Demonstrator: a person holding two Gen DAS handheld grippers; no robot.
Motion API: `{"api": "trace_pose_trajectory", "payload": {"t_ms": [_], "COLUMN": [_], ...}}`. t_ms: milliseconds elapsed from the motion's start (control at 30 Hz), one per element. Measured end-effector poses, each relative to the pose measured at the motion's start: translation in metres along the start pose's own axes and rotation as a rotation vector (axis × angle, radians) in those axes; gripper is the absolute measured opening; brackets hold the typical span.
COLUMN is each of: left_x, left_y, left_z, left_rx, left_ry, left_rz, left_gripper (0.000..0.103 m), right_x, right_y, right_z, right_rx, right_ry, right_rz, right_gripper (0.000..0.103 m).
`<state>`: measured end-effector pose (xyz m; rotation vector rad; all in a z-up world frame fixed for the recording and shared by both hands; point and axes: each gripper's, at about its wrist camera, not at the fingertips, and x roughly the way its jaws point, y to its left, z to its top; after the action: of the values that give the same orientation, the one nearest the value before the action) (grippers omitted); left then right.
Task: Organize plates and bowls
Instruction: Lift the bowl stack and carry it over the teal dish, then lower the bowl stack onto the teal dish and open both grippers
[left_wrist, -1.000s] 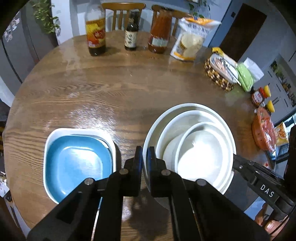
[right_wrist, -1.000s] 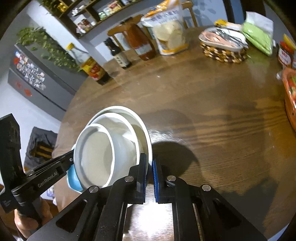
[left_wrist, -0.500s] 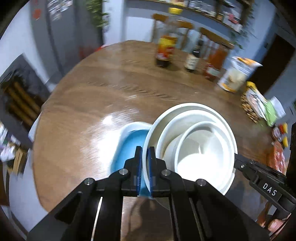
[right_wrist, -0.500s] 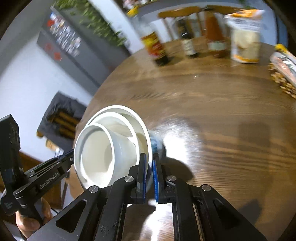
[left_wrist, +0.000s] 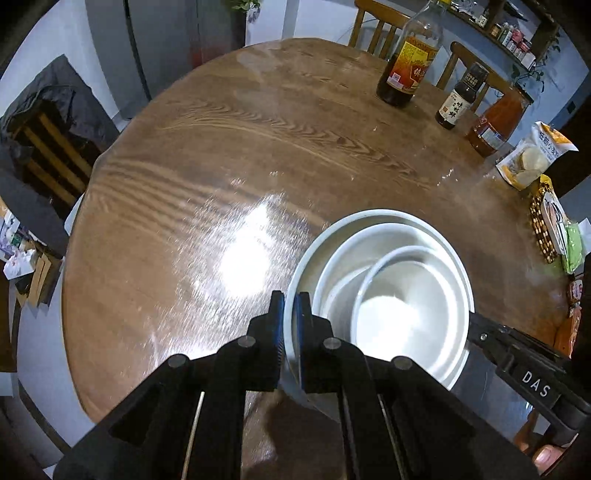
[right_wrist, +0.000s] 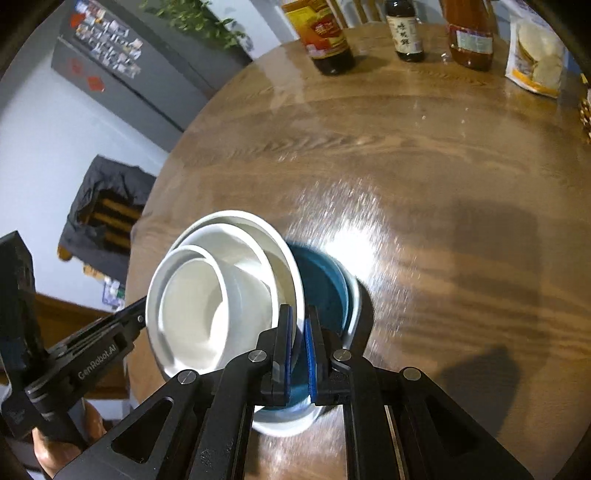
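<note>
Gripping opposite sides of the same rim, your two tongs carry a nested stack of white bowls (left_wrist: 380, 291) between them. Your left tongs (left_wrist: 290, 321) are clamped narrow on the near-left edge of the outermost bowl; your right tongs (right_wrist: 298, 332) are pinched just as narrow on that bowl's rim at the other side. In the left wrist view the right tool's black arm reaches in from the lower right to the rim, and in the right wrist view the left tool's arm comes in from the lower left.

Three white bowls sit one inside another, the smallest crowded toward one side of the middle one. The stack is tilted in the right wrist view and hangs above a blue dish with a white rim (right_wrist: 328, 291), which rests on the wooden tabletop (right_wrist: 424, 155); the stack's edge overlaps the dish from that angle.

At the tabletop's far edge stand three bottles (left_wrist: 410, 62) and a snack bag (left_wrist: 532, 158), well apart from the bowls.
</note>
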<state>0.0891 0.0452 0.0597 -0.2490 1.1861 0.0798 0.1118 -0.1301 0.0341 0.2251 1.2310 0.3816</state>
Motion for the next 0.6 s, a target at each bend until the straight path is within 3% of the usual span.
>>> {"api": "trace_pose_trajectory", "payload": {"t_ms": [300,400,467,533,600], "left_x": [0.023,0.026,0.024,0.019,0.013], "left_y": [-0.015,-0.021,-0.018,-0.015,-0.008], "left_z": [0.039,0.047,0.048,0.046,0.04], "left_rx": [0.059,0.097,0.101,0.102,0.101], "left_ry": [-0.082,-0.125,-0.127,-0.149,-0.171], "left_rz": [-0.007,0.026,0.033,0.071,0.101], "left_gripper": [0.003,0.009,0.017,0.047,0.064], "right_x": [0.004,0.004,-0.001,-0.012,-0.025], "right_y": [-0.004,-0.001,0.0,0.002,0.002], "right_z": [0.04,0.048,0.044,0.036,0.029], "right_rx": [0.01,-0.009,-0.018,-0.039,-0.058], "right_ry": [-0.108,-0.13,-0.138,-0.175,-0.208], "right_rz": [-0.083,-0.143,-0.169,-0.211,-0.233], "right_gripper": [0.011,0.011,0.014,0.023,0.045]}}
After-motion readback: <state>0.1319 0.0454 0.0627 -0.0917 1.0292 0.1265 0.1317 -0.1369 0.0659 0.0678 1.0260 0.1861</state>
